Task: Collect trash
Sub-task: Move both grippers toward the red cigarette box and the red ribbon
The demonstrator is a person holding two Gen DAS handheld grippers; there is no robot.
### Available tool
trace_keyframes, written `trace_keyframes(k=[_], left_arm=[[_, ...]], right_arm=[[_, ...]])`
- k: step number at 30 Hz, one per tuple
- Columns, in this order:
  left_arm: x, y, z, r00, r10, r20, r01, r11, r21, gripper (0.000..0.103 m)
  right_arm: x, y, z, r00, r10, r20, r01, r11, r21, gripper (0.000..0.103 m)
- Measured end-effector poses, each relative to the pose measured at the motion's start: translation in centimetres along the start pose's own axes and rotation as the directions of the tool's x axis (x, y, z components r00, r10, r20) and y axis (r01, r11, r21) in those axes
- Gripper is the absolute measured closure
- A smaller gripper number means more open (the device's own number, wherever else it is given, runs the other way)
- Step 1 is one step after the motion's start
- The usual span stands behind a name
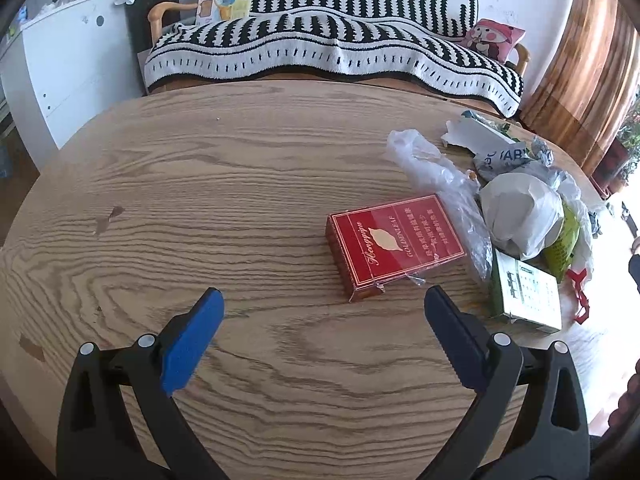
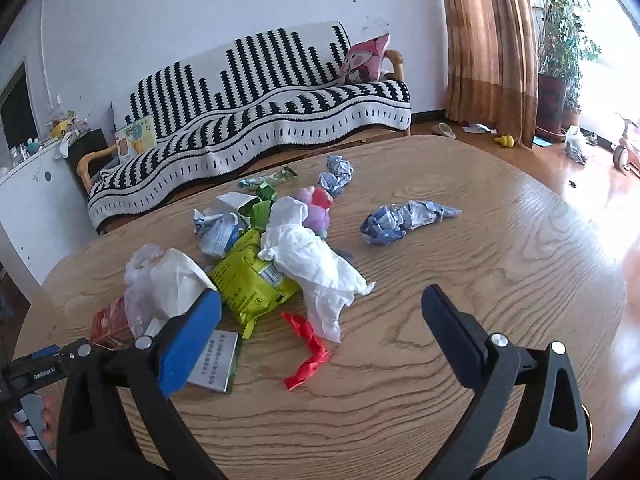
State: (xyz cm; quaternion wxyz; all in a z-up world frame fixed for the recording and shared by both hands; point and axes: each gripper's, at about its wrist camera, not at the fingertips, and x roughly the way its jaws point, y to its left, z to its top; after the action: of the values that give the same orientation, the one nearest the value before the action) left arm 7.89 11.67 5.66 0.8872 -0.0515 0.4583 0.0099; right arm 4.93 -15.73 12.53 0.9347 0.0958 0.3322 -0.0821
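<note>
A red cigarette pack (image 1: 394, 246) lies flat on the wooden table (image 1: 200, 184), just ahead of my open, empty left gripper (image 1: 324, 306). To its right is a trash pile: clear plastic bag (image 1: 440, 184), grey-white paper wad (image 1: 520, 216), small green-white box (image 1: 528, 294). My right gripper (image 2: 322, 304) is open and empty above the table (image 2: 500, 260). Ahead of it lie a white tissue (image 2: 316, 268), a yellow-green snack bag (image 2: 248, 280), a red plastic strip (image 2: 308, 350) and a blue crumpled wrapper (image 2: 404, 220).
A striped sofa (image 1: 320, 48) stands behind the table. A pink-purple soft toy (image 2: 318, 210) and another blue wrapper (image 2: 338, 174) lie further back. A white cabinet (image 1: 68, 64) is at left, curtains (image 2: 488, 48) and plants at right.
</note>
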Motion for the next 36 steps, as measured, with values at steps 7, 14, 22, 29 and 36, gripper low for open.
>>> trace_keyframes(k=[7, 14, 22, 29, 36], left_arm=[[0.4, -0.6, -0.2, 1.000, 0.029, -0.002, -0.029, 0.999, 0.016, 0.005], [1.7, -0.9, -0.4, 0.998, -0.031, -0.045, 0.036, 0.993, 0.111, 0.005], [3.3, -0.2, 0.9, 0.993, -0.078, -0.087, 0.101, 0.946, 0.308, 0.005], [4.5, -2.1, 2.8, 0.993, -0.093, -0.073, 0.116, 0.892, 0.437, 0.005], [5.6, -5.4, 3.6, 0.999, -0.046, -0.029, 0.054, 0.821, 0.569, 0.005]], right_arm=[[0.5, -0.1, 0.0, 0.999, 0.038, -0.008, -0.038, 0.999, 0.025, 0.006], [1.8, -0.7, -0.5, 0.997, 0.020, -0.070, -0.023, 0.998, -0.050, 0.006], [3.5, -1.5, -1.2, 0.980, 0.077, -0.185, -0.080, 0.997, -0.013, 0.006], [3.4, 0.8, -1.5, 0.968, 0.152, -0.202, -0.178, 0.978, -0.113, 0.006], [5.1, 0.3, -1.5, 0.965, 0.120, -0.234, -0.153, 0.980, -0.129, 0.026]])
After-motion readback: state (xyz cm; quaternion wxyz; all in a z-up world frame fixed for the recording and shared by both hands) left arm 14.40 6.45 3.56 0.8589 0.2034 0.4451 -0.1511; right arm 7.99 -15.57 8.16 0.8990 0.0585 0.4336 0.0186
